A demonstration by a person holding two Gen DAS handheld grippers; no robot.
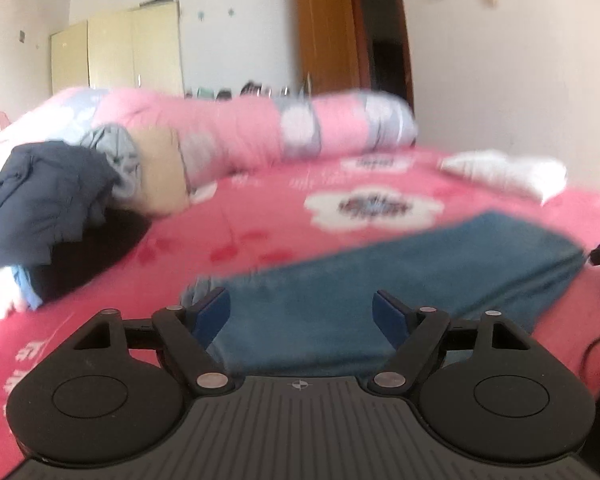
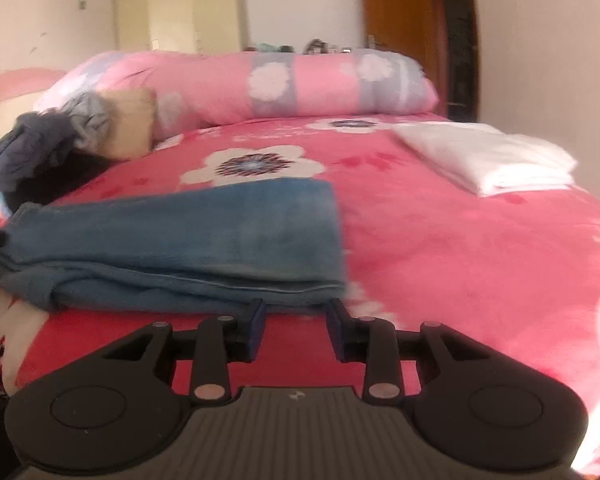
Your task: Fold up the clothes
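A blue garment [image 1: 420, 272] lies folded into a long flat strip on the pink flowered bed sheet [image 1: 240, 236]. My left gripper [image 1: 300, 308] hangs over its near end, open wide, and the blue pads [image 1: 212, 312] press on nothing. In the right wrist view the same blue garment [image 2: 188, 240] stretches to the left, its layered folded edge facing me. My right gripper [image 2: 296, 314] stands at that near edge, by the right corner. It is open by a narrow gap, with only pink sheet [image 2: 460, 248] showing between its fingers.
A heap of unfolded dark and grey clothes [image 1: 48, 200] [image 2: 40, 144] lies at the left, beside a beige pillow [image 1: 160, 172]. A folded white garment [image 1: 504, 176] [image 2: 488, 156] rests at the right. A rolled pink quilt [image 2: 260, 84] runs across the bed's far side.
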